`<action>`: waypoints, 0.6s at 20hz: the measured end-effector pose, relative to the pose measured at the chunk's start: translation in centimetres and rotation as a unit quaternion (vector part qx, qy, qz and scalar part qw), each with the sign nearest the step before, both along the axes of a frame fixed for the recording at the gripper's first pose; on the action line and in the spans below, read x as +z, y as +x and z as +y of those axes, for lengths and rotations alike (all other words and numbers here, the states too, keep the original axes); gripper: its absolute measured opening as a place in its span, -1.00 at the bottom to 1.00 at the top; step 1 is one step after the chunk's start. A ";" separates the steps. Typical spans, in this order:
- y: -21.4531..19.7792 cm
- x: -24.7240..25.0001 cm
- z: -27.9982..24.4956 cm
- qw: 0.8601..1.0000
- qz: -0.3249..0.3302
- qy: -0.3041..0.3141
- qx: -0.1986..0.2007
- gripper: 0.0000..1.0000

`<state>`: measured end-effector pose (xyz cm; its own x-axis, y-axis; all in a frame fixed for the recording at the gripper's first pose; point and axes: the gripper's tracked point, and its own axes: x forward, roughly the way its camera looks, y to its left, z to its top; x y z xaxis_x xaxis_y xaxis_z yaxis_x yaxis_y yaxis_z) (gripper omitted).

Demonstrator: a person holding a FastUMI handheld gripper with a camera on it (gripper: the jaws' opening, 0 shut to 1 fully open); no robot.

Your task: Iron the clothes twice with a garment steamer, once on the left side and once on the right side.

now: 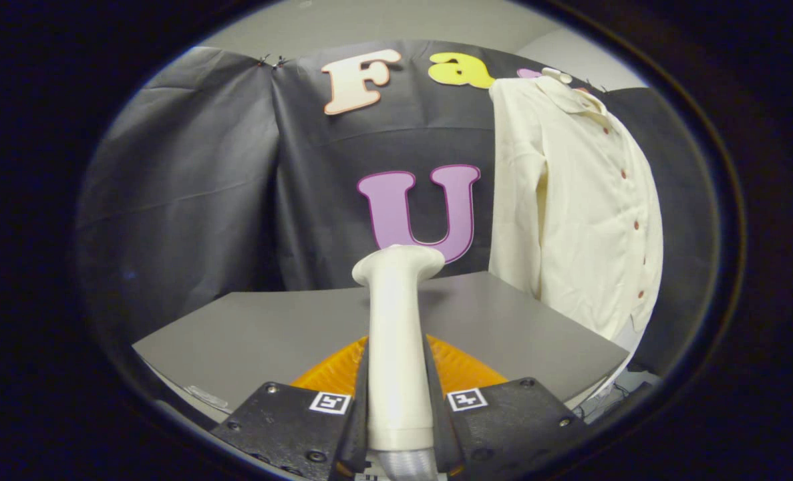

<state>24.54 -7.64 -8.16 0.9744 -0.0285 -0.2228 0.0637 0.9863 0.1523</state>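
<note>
Your tongs (399,401) are clamped on the handle of the cream-white plastic garment steamer (396,347), one finger pressed against each side of it, so the steamer stands up between them with its rounded head at the top. Take that steamer as your landmark. Under it and spreading away beyond it lies the flat grey table (269,327), and directly behind the steamer's lower handle, at the table's near edge, you can see a ribbed orange piece (463,367); what it is cannot be told. To the right of the steamer and farther back hangs the cream long-sleeved button-front shirt (583,200), its collar up high and its hem falling past the table's right edge. The shirt is well apart from the steamer's head, with bare table between them. Behind the steamer is the booth's black cloth wall (189,187).
</note>
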 end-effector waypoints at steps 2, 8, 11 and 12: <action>-1.0 1.4 -0.2 1.000 -0.024 0.008 0.010 -0.23; -4.6 5.7 -2.4 0.997 -0.072 -0.007 0.039 -0.23; -5.4 7.7 -4.6 0.994 -0.092 -0.032 0.040 -0.23; -5.5 8.3 -5.5 0.994 -0.097 -0.028 0.038 -0.24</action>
